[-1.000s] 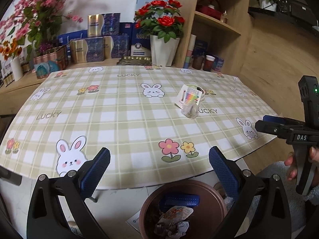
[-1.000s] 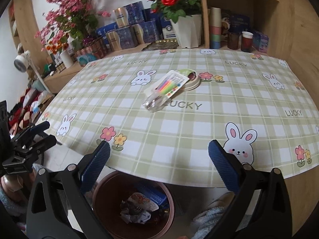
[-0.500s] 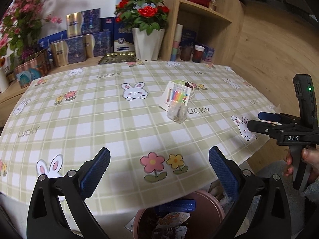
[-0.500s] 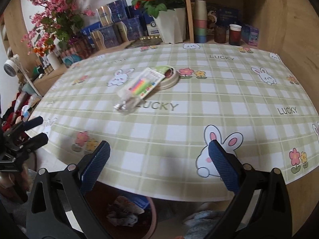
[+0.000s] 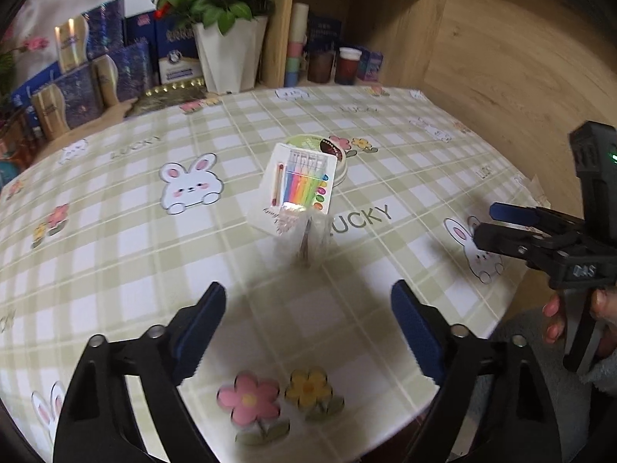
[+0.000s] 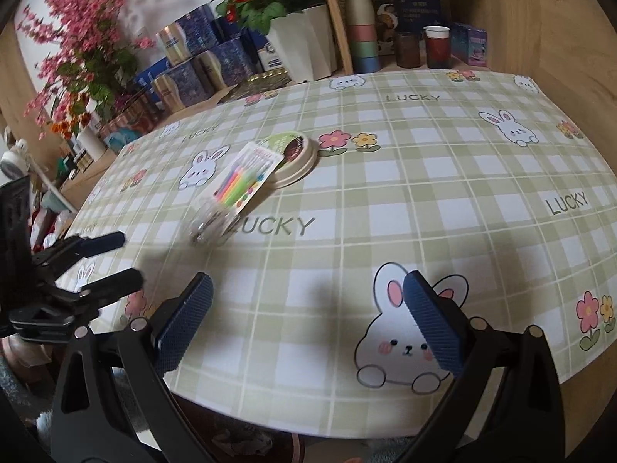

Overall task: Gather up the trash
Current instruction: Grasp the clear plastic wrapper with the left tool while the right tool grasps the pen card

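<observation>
A flat packet of rainbow-coloured candles (image 5: 300, 181) lies mid-table, one end resting on a round green-lidded tin (image 5: 333, 154). A crumpled clear plastic wrapper (image 5: 304, 239) lies at the packet's near end. My left gripper (image 5: 308, 328) hovers over the checked tablecloth (image 5: 115, 231) just short of the wrapper, its jaws closing with nothing between them. In the right wrist view the packet (image 6: 246, 177), wrapper (image 6: 208, 223) and tin (image 6: 297, 154) lie ahead to the left. My right gripper (image 6: 308, 316) stands open and empty above a printed rabbit near the table's front edge.
A white pot of red roses (image 5: 227, 50), blue gift boxes (image 5: 104, 65) and cups (image 5: 347, 65) line the back by a wooden shelf. Pink blossoms (image 6: 85, 38) stand back left. A wooden wall (image 5: 520, 77) closes the right side. Crumpled rubbish (image 6: 246, 443) shows below the table edge.
Both grippers have moved forward over the table toward the packet and wrapper, which now look larger. The brown bin has dropped out of the left wrist view. The left jaws stand narrower.
</observation>
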`<state>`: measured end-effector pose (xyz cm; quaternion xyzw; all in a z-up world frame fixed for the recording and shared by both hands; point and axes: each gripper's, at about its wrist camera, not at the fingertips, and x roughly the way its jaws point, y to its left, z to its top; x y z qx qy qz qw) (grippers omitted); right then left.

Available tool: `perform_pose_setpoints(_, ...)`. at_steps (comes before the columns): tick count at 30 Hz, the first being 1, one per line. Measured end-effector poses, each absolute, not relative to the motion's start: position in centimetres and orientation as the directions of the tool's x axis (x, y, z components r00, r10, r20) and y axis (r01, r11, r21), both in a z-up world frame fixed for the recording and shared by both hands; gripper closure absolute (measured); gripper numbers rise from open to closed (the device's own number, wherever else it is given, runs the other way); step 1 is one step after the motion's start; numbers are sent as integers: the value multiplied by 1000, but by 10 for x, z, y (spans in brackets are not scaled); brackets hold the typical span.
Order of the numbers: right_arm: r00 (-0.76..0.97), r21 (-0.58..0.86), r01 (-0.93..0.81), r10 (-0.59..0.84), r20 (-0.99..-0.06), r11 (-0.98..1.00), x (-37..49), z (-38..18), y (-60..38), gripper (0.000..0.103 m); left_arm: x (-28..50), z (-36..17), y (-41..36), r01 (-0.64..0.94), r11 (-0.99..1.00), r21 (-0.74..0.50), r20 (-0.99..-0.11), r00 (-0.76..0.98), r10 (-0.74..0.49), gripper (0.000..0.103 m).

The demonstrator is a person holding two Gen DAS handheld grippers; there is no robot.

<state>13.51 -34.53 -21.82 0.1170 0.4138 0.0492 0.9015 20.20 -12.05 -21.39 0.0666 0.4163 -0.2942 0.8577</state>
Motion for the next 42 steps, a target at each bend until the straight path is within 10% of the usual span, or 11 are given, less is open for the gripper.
perform_pose_setpoints(9, 667, 291, 33, 195, -719, 956, 146, -227, -354, 6, 243, -235, -157, 582, 807, -95, -803, 435, -408, 34)
perform_pose_setpoints(13, 655, 307, 34, 211, -726, 951, 150, -232, -357, 6, 248, -245, -162, 580, 809, -96, -824, 410, -391, 62)
perform_pose_setpoints(20, 650, 255, 38, 170, -741, 966, 154, -231, -354, 6, 237, -240, -144, 560, 810, -174, -805, 393, -444, 81)
perform_pose_setpoints(42, 599, 328, 108, 202, -775, 939, 258, -248, -276, 6, 216, -202, -22, 349, 887, -302, -703, 548, -454, 84)
